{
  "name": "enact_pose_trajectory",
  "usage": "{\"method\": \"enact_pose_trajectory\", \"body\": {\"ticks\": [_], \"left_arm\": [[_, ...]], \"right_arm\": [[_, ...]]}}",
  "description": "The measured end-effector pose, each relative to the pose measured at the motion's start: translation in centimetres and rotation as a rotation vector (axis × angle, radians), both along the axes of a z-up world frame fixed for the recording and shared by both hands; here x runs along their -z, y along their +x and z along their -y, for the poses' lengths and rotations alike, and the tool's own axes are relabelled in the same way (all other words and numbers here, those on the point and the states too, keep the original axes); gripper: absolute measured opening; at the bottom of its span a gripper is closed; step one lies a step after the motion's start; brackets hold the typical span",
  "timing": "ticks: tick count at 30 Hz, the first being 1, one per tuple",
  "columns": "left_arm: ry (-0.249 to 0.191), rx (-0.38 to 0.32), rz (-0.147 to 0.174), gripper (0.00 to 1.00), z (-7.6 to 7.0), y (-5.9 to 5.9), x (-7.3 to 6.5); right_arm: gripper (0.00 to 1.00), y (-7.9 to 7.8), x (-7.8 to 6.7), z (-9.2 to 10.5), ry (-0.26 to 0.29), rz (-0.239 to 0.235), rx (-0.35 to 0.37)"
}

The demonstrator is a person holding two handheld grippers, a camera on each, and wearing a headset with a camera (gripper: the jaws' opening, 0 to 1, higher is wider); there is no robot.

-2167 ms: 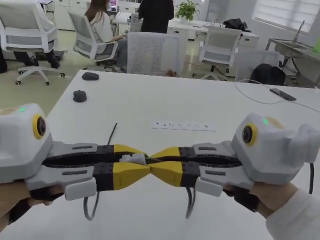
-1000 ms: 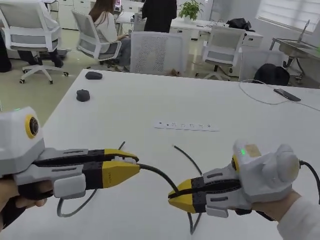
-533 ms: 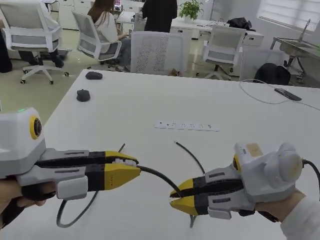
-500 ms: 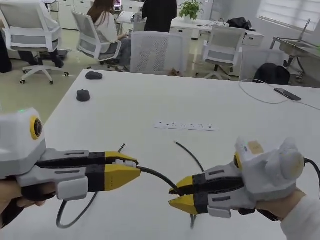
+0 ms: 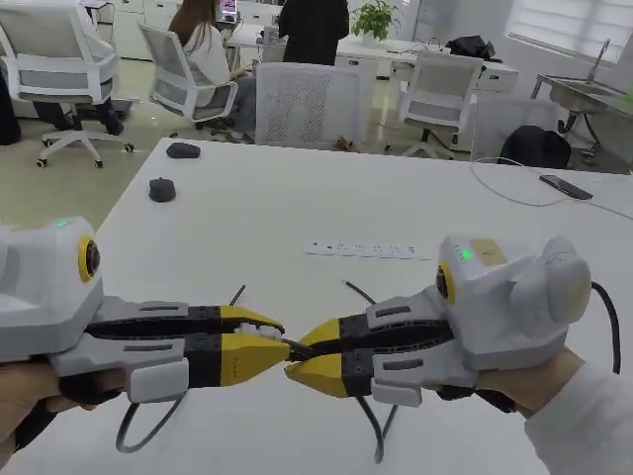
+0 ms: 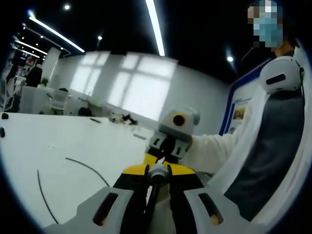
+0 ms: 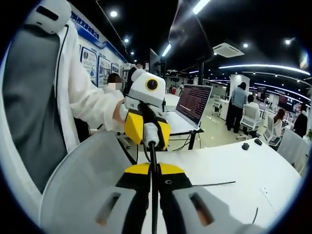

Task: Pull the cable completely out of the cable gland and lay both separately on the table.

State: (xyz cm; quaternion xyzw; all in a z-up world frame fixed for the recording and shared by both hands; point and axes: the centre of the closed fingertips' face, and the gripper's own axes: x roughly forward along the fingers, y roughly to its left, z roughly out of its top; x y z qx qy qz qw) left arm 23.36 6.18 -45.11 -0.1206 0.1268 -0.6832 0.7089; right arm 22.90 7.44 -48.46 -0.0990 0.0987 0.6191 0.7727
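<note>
Left tongs pinch gland, right tongs pinch cable just beside it: opposed grips for pulling apart.

The left gripper and right gripper each have a white body, a black middle, yellow jaw tips and 1 green light on top. The cable is black and the cable gland pale grey-white. The table is plain white, the mouse dark grey and the sleeve white.
</note>
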Motion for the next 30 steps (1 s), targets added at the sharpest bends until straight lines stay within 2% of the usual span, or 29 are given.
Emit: {"method": "enact_pose_trajectory", "body": {"ticks": [6, 7, 8, 10, 14, 15, 16, 17, 18, 23, 25, 26, 27, 28, 29, 30], "left_arm": [[-0.004, 0.002, 0.001, 0.16, 0.0, 0.0, -0.3], [-0.002, 0.003, 0.002, 0.16, 0.1, 0.0, -0.2], [0.0, 0.005, 0.007, 0.16, 0.3, -0.1, -0.3], [-0.005, -0.002, 0.03, 0.16, 0.5, 0.0, -0.4], [-0.012, -0.002, 0.048, 0.17, 0.6, 0.2, -0.7], [-0.007, -0.004, 0.079, 0.17, 0.7, 0.3, -0.7], [0.016, -0.014, 0.125, 0.18, 0.6, 0.5, -0.4], [-0.02, -0.021, 0.139, 0.18, 0.7, 0.4, -1.0], [-0.022, -0.019, 0.144, 0.19, 0.6, 0.3, -0.9], [-0.065, -0.04, 0.097, 0.25, 0.4, 1.1, -1.3], [-0.048, -0.02, 0.074, 0.31, 0.3, 0.9, -0.7], [0.007, -0.005, 0.079, 0.27, 0.2, 0.6, 0.2], [0.019, 0.051, 0.088, 0.18, 0.3, -0.6, 0.5], [0.057, 0.017, 0.099, 0.05, 0.2, -0.1, 1.1], [0.003, -0.019, 0.099, 0.03, 0.8, 0.5, 0.2], [0.003, -0.01, 0.108, 0.03, 0.8, 0.4, 0.4]], "right_arm": [[0.02, -0.1, -1.0, -0.5, 0.071, -0.013, -0.011], [0.02, -0.2, -1.1, -0.6, 0.088, -0.03, -0.011], [0.02, -0.1, -1.4, -0.7, 0.122, -0.061, -0.004], [0.02, 0.1, -1.7, -0.7, 0.168, -0.076, 0.005], [0.02, 0.1, -2.0, -0.3, 0.223, -0.088, 0.006], [0.02, 0.1, -2.2, -0.2, 0.233, -0.091, 0.006], [0.02, 0.1, -2.4, -0.2, 0.248, -0.086, 0.005], [0.02, 0.2, -2.5, -0.1, 0.245, -0.078, 0.004], [0.02, 0.1, -2.6, -0.1, 0.254, -0.073, 0.002], [0.02, 0.3, -3.5, 0.0, 0.309, -0.068, 0.001], [0.02, 0.5, -4.6, 0.2, 0.381, -0.076, 0.014], [0.02, 0.5, -5.2, 0.3, 0.414, -0.078, 0.012], [0.02, 0.7, -5.2, 0.6, 0.409, -0.066, 0.009], [0.02, 0.7, -5.1, 0.5, 0.402, -0.075, 0.001], [0.02, 0.6, -4.9, 0.5, 0.387, -0.075, -0.002], [0.02, 0.5, -4.6, 0.3, 0.367, -0.065, 0.001]]}}
